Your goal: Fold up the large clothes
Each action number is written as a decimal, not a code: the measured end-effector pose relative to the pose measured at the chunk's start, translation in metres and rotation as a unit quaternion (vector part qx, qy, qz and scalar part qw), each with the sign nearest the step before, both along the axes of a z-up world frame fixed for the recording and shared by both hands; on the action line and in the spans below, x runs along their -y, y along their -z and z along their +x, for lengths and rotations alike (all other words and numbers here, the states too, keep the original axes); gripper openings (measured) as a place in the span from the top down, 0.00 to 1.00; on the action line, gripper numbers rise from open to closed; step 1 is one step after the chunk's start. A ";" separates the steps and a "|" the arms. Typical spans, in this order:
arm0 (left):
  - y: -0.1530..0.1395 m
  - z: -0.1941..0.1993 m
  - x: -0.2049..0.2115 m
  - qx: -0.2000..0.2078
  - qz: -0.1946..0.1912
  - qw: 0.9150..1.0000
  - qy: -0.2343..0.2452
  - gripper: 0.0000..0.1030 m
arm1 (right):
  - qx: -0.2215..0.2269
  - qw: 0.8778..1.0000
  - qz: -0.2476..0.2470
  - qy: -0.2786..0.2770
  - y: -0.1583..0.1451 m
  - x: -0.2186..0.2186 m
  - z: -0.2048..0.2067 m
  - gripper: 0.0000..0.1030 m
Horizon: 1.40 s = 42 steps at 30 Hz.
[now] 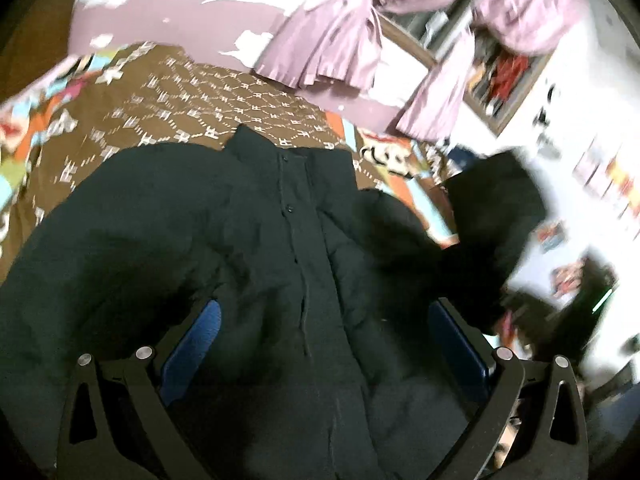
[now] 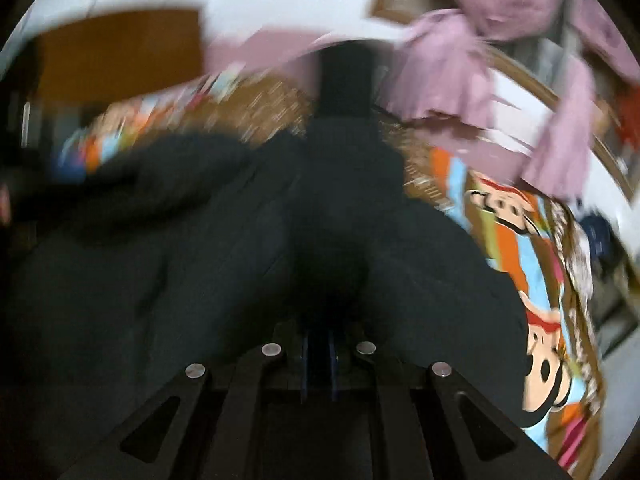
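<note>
A large black padded jacket (image 1: 248, 232) lies front-up on the bed, its button placket running down the middle and its collar toward the far side. My left gripper (image 1: 324, 320) is open just above the jacket's lower front, blue pads (image 1: 200, 340) wide apart, holding nothing. At the right of the left wrist view, a black sleeve (image 1: 492, 216) is lifted off the bed. In the right wrist view the jacket (image 2: 200, 260) fills the frame, blurred. My right gripper (image 2: 318, 344) is shut on a fold of the jacket's black fabric, its blue pads nearly together.
The bed carries a brown patterned cover (image 1: 168, 96) and a bright cartoon monkey sheet (image 2: 536, 280). Pink curtains (image 1: 340, 40) hang over a framed window behind the bed. A white wall with stickers (image 1: 600, 176) is on the right. A wooden headboard (image 2: 116, 52) shows at the far left.
</note>
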<state>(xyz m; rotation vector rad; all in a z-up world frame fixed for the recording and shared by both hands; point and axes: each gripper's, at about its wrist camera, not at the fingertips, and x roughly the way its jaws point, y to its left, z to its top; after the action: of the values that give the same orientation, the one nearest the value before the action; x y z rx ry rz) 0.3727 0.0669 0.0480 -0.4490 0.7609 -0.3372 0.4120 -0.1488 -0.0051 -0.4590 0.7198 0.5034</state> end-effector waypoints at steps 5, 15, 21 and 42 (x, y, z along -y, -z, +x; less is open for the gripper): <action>0.007 -0.009 -0.029 -0.024 -0.058 0.998 0.011 0.01 | -0.051 0.996 -0.058 -0.035 0.050 -0.020 -0.017 0.49; 0.035 0.030 -0.006 -0.051 -0.033 0.997 0.045 0.01 | -0.040 0.999 -0.017 -0.012 0.044 0.027 -0.035 0.17; 0.047 0.052 0.034 -0.003 0.090 0.992 0.088 0.01 | -0.075 0.996 0.042 0.012 0.046 0.052 -0.046 0.14; 0.093 0.078 0.042 -0.067 0.162 0.976 0.129 0.81 | -0.057 0.992 0.104 0.043 0.038 0.084 -0.072 0.11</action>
<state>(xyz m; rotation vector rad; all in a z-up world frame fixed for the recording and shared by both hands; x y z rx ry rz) 0.4509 0.0250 -0.0449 -0.0636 0.9905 -0.4194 0.3400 -0.2325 -0.0431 -0.2048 0.7841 0.5213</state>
